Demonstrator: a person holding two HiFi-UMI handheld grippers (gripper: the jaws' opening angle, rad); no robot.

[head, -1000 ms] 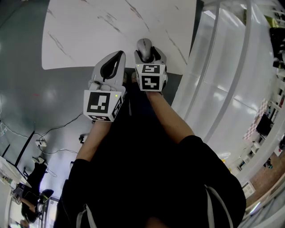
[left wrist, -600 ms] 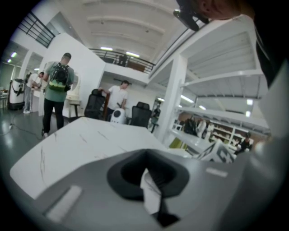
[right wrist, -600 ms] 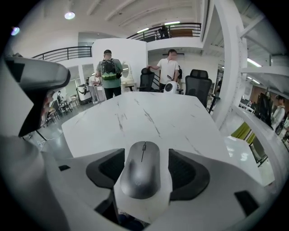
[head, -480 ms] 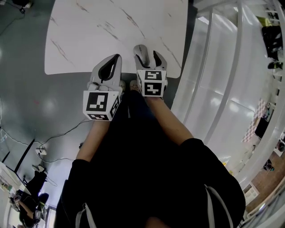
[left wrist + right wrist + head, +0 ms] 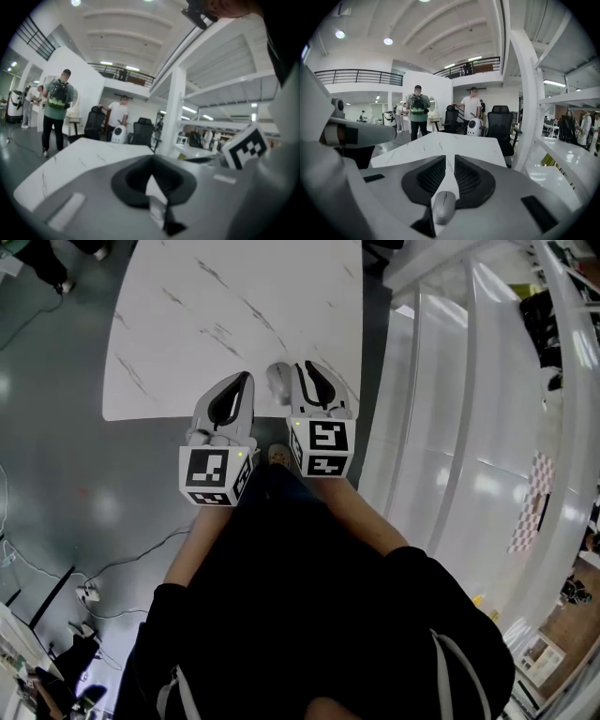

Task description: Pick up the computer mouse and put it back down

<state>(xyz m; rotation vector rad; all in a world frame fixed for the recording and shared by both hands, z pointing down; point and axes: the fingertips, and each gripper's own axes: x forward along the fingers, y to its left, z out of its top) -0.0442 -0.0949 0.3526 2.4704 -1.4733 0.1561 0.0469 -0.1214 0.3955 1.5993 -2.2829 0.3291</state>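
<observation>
My right gripper point(image 5: 303, 366) has just been closing its jaws. They now stand almost together, with only a thin slit left between the ribbed black pads point(image 5: 433, 176), and the pads press on nothing. The computer mouse point(image 5: 277, 381) is grey and lies on the white, marble-veined table point(image 5: 187, 324), close to its near edge. In the head view it sits just left of the right gripper's jaws; I cannot tell whether it touches the nearer jaw. In the right gripper view the mouse shows low down, at the wider opening near the base of the jaws and slightly left of the slit. My left gripper point(image 5: 246, 377) hangs just left of the right one, over the same near edge, its jaws closed together with nothing in them. White shelving point(image 5: 450, 427) runs along the right of the table. Far beyond the table a person with a backpack point(image 5: 417, 108) stands facing away, and a black office chair point(image 5: 500, 123) stands near the table's far right end.
</observation>
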